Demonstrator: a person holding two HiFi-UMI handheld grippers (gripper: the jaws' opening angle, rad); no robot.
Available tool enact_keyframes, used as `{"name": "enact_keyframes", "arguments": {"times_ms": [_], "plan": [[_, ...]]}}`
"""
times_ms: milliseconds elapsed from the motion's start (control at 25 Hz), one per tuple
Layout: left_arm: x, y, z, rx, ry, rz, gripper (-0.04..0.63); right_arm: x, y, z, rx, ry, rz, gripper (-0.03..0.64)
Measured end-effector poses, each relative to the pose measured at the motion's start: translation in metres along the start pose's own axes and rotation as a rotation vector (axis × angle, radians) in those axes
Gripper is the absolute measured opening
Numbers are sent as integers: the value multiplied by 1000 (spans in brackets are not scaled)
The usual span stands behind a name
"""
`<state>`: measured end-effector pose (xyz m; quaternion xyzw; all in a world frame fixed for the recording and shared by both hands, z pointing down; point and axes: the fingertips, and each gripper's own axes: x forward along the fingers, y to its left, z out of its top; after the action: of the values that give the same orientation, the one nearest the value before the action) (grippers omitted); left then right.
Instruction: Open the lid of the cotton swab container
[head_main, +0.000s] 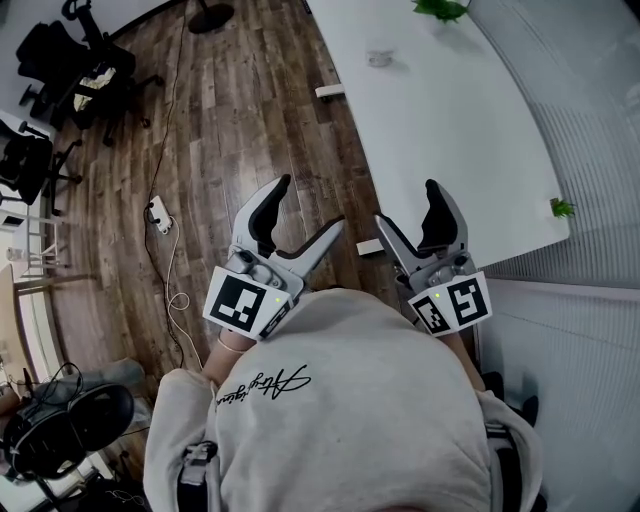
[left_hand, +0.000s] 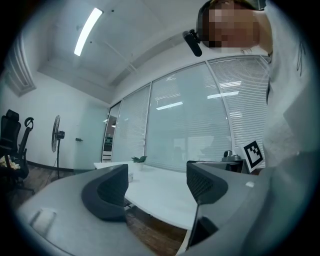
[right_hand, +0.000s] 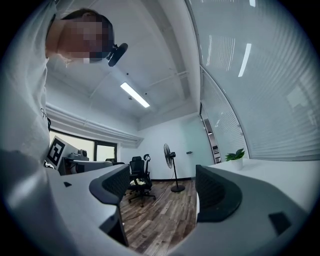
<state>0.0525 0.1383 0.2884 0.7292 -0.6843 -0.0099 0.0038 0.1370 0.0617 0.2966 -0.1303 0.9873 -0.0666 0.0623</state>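
Note:
A small pale round container (head_main: 377, 58) stands far off on the white table (head_main: 450, 130); it is too small to make out its lid. Both grippers are held close to the person's chest, away from the table. My left gripper (head_main: 305, 210) is open with nothing between its jaws. My right gripper (head_main: 410, 210) is also open and empty. In the left gripper view the left gripper (left_hand: 156, 187) points toward the table (left_hand: 160, 192), where a tiny container (left_hand: 131, 176) shows by a potted plant (left_hand: 139, 159). In the right gripper view the right gripper (right_hand: 162, 192) faces the room.
Office chairs (head_main: 70, 60) stand at the far left on the wood floor, with a power strip (head_main: 158, 213) and cable. A standing fan (right_hand: 169, 156) and chair (right_hand: 137, 177) are ahead of the right gripper. Small plants (head_main: 440, 8) sit on the table; blinds cover the window wall.

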Motion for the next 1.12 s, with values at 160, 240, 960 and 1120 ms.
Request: {"name": "enact_keyframes", "arguments": {"times_ms": [160,240,960,1120], "plan": [[5,5,-5,-5,8,21,350,7,-10,-10,26,11,7,394],[7,9,-8,-13,11,23,350,14,-12,-16,29,21,10,394],[122,121,-24,-23,28,-201,350,123,-82,-20,-6,-4,-198,394],[158,148,-16,-8,24,-276,350,148,-102,-16,-19,-4,-277,394]]}}
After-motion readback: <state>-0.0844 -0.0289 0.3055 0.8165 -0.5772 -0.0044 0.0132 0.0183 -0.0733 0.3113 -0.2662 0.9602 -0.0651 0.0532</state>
